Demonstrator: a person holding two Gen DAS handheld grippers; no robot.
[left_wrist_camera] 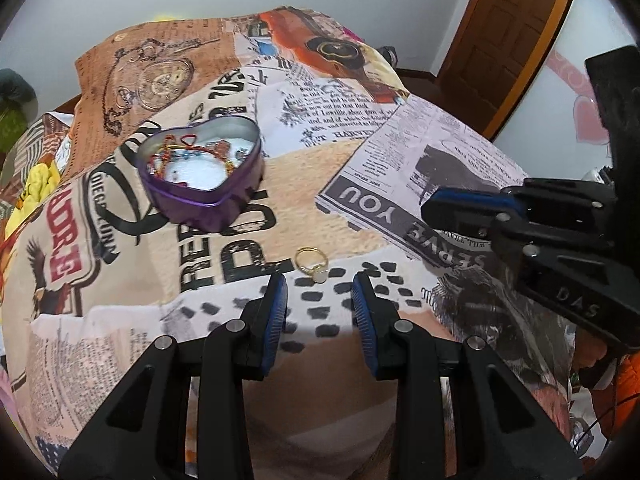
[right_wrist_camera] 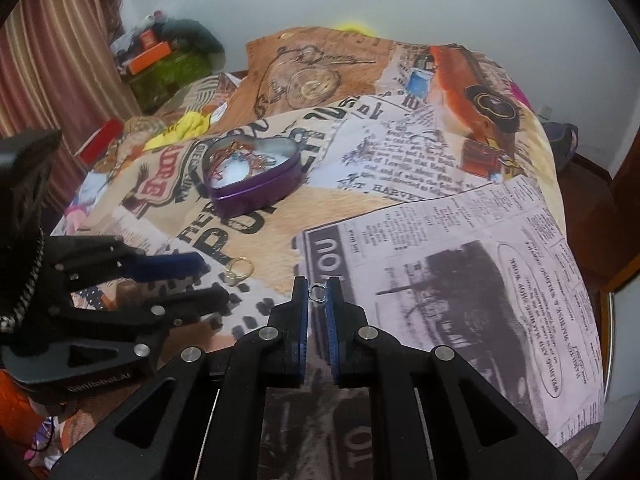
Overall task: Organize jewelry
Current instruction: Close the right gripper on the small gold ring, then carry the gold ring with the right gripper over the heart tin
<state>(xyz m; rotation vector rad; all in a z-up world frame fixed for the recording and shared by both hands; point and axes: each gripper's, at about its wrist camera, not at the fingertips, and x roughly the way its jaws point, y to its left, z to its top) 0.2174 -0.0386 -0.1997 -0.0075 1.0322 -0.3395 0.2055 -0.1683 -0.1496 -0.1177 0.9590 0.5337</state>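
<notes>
A gold ring with a pale stone (left_wrist_camera: 313, 265) lies on the printed cloth just ahead of my left gripper (left_wrist_camera: 320, 282), which is open with its blue pads on either side of it. The ring also shows in the right wrist view (right_wrist_camera: 239, 270). A purple heart-shaped tin (left_wrist_camera: 204, 168) with several pieces of jewelry inside stands farther back left; it also shows in the right wrist view (right_wrist_camera: 256, 178). My right gripper (right_wrist_camera: 318, 292) is shut on a small silver ring (right_wrist_camera: 317, 293). The right gripper shows at the right of the left wrist view (left_wrist_camera: 460, 208).
The surface is a cloth printed with newspaper and vintage pictures (right_wrist_camera: 460, 260). A curtain (right_wrist_camera: 60, 60) and clutter with a green box (right_wrist_camera: 168, 76) are at the back left. A wooden door (left_wrist_camera: 508, 40) is at the back right.
</notes>
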